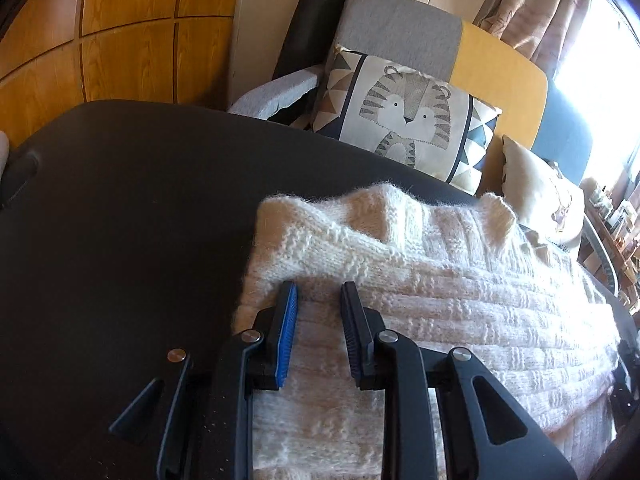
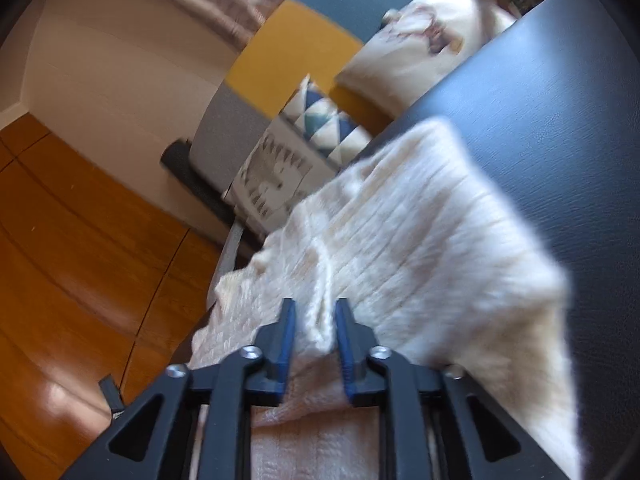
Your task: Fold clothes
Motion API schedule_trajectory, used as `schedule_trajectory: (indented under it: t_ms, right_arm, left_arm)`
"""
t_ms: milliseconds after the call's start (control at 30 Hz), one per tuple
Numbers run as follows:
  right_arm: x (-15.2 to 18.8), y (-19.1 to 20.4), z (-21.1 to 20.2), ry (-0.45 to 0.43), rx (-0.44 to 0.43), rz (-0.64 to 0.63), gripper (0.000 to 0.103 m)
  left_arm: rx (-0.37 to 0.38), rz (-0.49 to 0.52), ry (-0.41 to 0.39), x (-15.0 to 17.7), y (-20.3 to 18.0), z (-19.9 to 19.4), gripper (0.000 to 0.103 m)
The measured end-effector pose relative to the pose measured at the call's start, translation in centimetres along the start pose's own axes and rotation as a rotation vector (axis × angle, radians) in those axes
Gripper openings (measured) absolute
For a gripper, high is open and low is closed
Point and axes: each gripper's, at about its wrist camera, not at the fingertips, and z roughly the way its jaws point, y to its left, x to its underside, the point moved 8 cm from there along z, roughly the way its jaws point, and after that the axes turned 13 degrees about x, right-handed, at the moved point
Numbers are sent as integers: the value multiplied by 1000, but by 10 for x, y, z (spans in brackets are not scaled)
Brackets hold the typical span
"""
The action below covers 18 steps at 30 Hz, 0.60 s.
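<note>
A fluffy cream knitted sweater [image 1: 420,280] lies on a black table [image 1: 120,200], its rumpled edge towards the far side. My left gripper [image 1: 320,294] hovers low over the sweater's left part. Its jaws stand a little apart, with only flat knit showing in the gap. In the blurred right wrist view the same sweater [image 2: 420,232] is draped over the table's corner [image 2: 560,100]. My right gripper [image 2: 315,312] has a raised fold of the knit between its fingers. The blue pads [image 2: 286,340] stand just off that fold on both sides.
Behind the table stands a sofa in grey, yellow and blue [image 1: 500,72] with a tiger-print cushion [image 1: 404,116] and a cream cushion [image 1: 540,200]. Wooden panels [image 1: 120,40] show to the left, and curtains with a bright window [image 1: 592,60] to the right. Wooden floor [image 2: 80,260] lies beyond the table edge.
</note>
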Motion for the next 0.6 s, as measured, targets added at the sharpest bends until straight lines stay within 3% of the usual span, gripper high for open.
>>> schedule_trajectory:
  t_ms: [100, 200, 467, 600]
  right_arm:
    - [-4, 6, -16, -32, 43, -31, 25]
    - [9, 34, -9, 38, 104, -179, 25]
    - [49, 140, 15, 14, 269, -791, 23]
    - [60, 133, 45, 81, 359, -855, 22]
  left_arm:
    - [0, 1, -5, -4, 0, 4, 25]
    - [-6, 6, -6, -4, 0, 5, 25]
    - [-52, 45, -3, -4, -6, 6, 25]
    - [-47, 39, -3, -4, -5, 5, 25]
